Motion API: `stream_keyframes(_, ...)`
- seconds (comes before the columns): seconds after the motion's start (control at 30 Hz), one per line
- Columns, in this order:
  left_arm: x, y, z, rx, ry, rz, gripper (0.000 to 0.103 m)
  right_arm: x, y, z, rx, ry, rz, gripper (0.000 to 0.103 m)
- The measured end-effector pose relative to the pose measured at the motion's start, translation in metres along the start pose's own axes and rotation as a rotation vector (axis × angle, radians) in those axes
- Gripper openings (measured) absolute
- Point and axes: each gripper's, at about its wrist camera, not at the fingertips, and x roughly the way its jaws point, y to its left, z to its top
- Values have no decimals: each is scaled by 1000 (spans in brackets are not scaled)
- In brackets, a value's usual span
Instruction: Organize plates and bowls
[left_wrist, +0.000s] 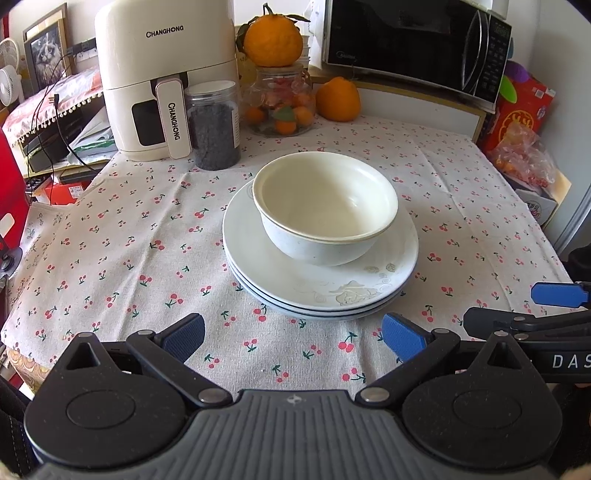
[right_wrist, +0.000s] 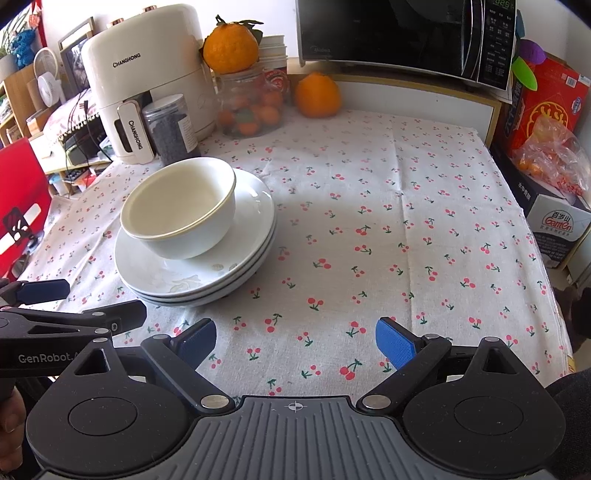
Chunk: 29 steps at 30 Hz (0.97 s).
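Note:
A cream-white bowl (left_wrist: 325, 206) sits upright on a stack of three white plates (left_wrist: 280, 280) on the cherry-print tablecloth. In the right wrist view the bowl (right_wrist: 181, 206) and the plates (right_wrist: 243, 236) lie at the left. My left gripper (left_wrist: 293, 341) is open and empty, just in front of the plate stack. My right gripper (right_wrist: 295, 345) is open and empty, over bare cloth to the right of the stack. Each gripper shows at the edge of the other's view.
At the back stand a Changhong air fryer (left_wrist: 162, 74), a dark-filled jar (left_wrist: 214, 129), a glass jar with small oranges (left_wrist: 282, 103), loose oranges (left_wrist: 338, 99) and a microwave (left_wrist: 417, 40). Boxes and a bag (left_wrist: 524, 147) stand at the right edge.

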Motion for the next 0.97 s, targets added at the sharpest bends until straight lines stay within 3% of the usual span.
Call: stream_keyframes(0.97, 1, 2, 0, -1, 3, 0, 102, 1, 0, 0, 1, 4, 3, 95)
